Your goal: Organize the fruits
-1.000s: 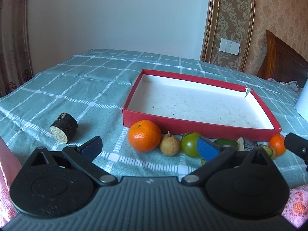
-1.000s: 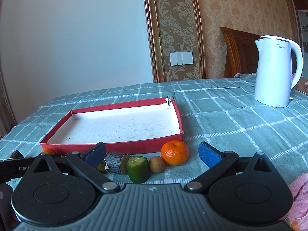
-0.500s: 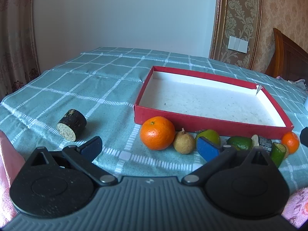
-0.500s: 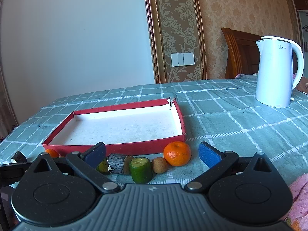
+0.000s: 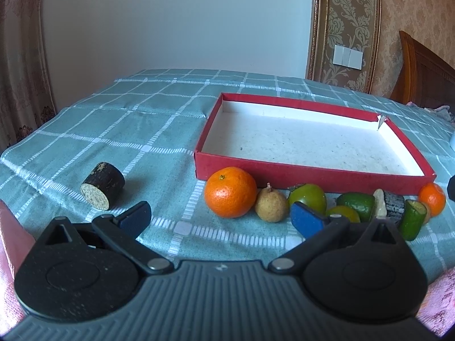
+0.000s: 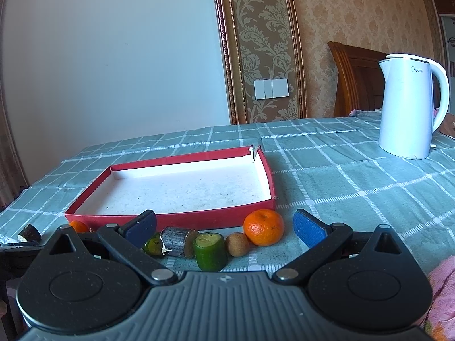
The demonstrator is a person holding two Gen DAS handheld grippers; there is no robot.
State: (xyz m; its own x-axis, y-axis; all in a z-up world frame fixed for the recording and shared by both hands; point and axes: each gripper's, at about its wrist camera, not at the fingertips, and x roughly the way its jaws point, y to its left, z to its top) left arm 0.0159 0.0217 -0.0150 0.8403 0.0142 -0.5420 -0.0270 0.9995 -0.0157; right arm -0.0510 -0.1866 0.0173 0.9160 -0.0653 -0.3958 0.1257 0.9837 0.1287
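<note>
Checked green cloth covers the worktop (image 5: pixel 119 130). Left wrist view: left tongs (image 5: pixel 220 217) spread wide, holding nothing. Red tray (image 5: pixel 284 170) sits ahead, white floor bare. Fruit row lies along its near wall: big orange (image 5: pixel 230 191), brown round fruit (image 5: pixel 270 207) touching it, green fruit (image 5: pixel 308 197) partly behind the right pad, more pieces beyond. Dark cut cylinder (image 5: pixel 103 189) lies well apart to the left.

Right wrist view: right tongs (image 6: pixel 226 226) also spread, gripping nothing. Small orange (image 6: pixel 263 227), kiwi-like fruit (image 6: pixel 237 244), green cut chunk (image 6: pixel 210 251) and grey stub (image 6: pixel 175 241) sit between the pads, just before the tray (image 6: pixel 267 170). White kettle (image 6: pixel 409 108) stands far right.
</note>
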